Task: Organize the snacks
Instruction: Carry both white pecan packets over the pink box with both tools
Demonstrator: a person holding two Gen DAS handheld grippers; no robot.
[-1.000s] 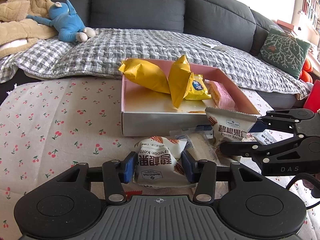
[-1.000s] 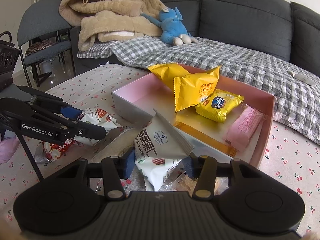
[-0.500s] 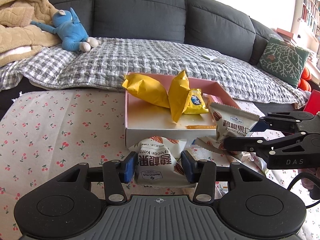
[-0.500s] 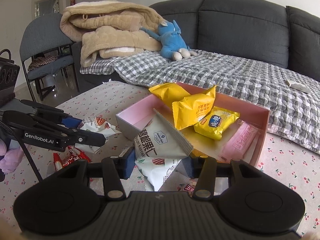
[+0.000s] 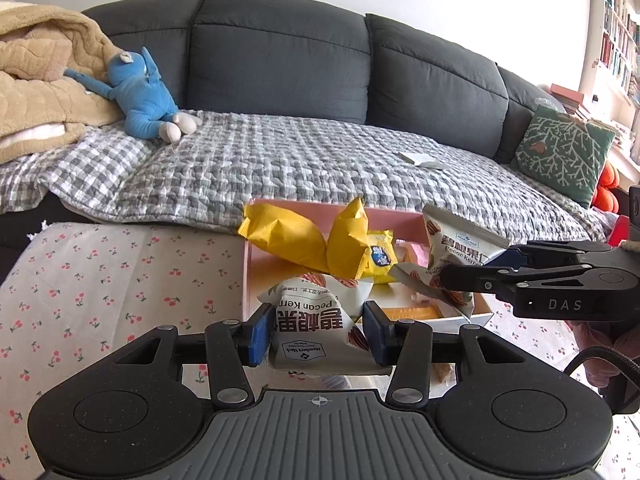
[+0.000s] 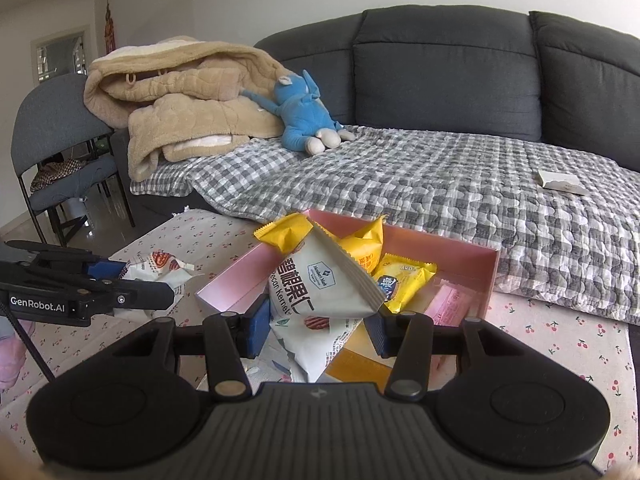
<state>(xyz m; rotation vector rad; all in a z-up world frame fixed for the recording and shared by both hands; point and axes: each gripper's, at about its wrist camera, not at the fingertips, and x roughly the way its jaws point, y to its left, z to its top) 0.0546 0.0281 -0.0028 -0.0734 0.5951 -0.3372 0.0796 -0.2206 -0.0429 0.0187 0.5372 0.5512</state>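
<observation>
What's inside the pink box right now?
The pink box holds two large yellow bags, a small yellow packet, a pink packet and an orange flat pack. The held pecan bags cover part of the floor.

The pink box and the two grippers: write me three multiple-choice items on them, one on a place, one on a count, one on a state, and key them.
1. Where does the pink box sit?
A. On the cherry-print cloth in front of the sofa
B. On the grey chair
C. On the sofa's backrest

2. How many white pecan kernel packets are gripped in all?
A. None
B. One
C. Two

3. How is the right gripper?
A. Open and bare
B. Shut on a pecan packet
C. Shut on a yellow packet

Key:
1 A, the cherry-print cloth lies around the box.
2 C, the left gripper clamps the left pecan packet and the right one clamps the right pecan packet.
3 B, its blue pads press that white packet's sides.
</observation>
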